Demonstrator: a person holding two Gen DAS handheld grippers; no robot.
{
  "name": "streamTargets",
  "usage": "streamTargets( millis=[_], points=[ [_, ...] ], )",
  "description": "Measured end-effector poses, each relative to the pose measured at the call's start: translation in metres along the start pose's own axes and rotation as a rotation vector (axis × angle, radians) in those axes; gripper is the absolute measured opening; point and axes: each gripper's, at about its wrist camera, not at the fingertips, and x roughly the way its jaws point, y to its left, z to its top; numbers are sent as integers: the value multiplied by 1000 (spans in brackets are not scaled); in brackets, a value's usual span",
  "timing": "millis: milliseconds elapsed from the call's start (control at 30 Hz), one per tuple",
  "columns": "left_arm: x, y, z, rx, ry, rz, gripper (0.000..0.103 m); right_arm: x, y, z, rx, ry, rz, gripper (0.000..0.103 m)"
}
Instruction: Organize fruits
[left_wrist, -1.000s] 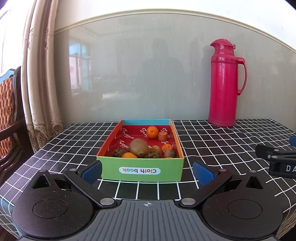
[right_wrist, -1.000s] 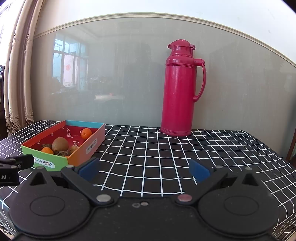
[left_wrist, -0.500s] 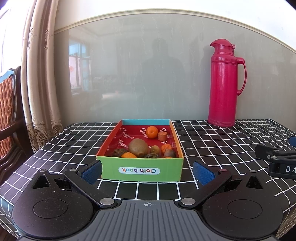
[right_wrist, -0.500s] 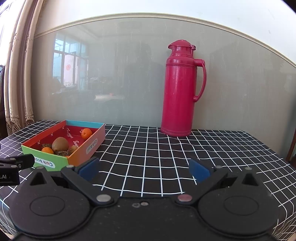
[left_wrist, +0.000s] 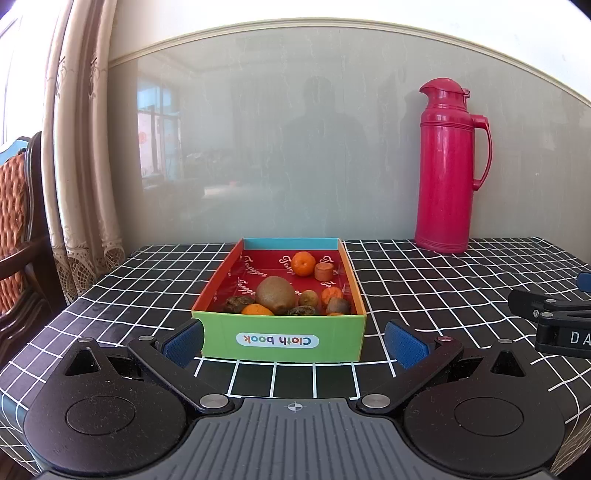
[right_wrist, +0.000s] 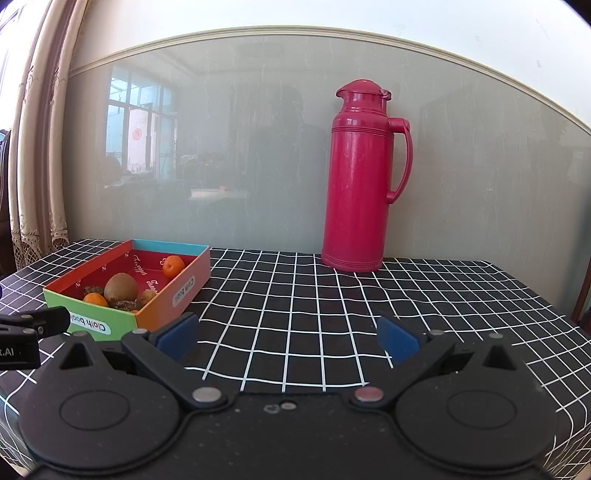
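Note:
A colourful cardboard box marked "Cloth book" sits on the checked tablecloth, straight ahead in the left wrist view and at the left in the right wrist view. It holds a kiwi, a small orange, several more oranges and dark fruits. My left gripper is open and empty just in front of the box. My right gripper is open and empty over bare cloth to the right of the box.
A tall red thermos stands at the back right against the glass wall panel, and shows in the right wrist view too. A wooden chair and curtain stand left of the table. The table's edges lie near on the left and right.

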Motion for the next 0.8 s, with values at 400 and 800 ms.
streamTargets(
  millis=[400, 800],
  points=[
    [0, 0, 0, 0, 1, -1, 103, 0, 0, 0, -3, 0, 8, 103],
    [0, 4, 0, -22, -4, 17, 103, 0, 0, 0, -6, 1, 11, 103]
  ],
)
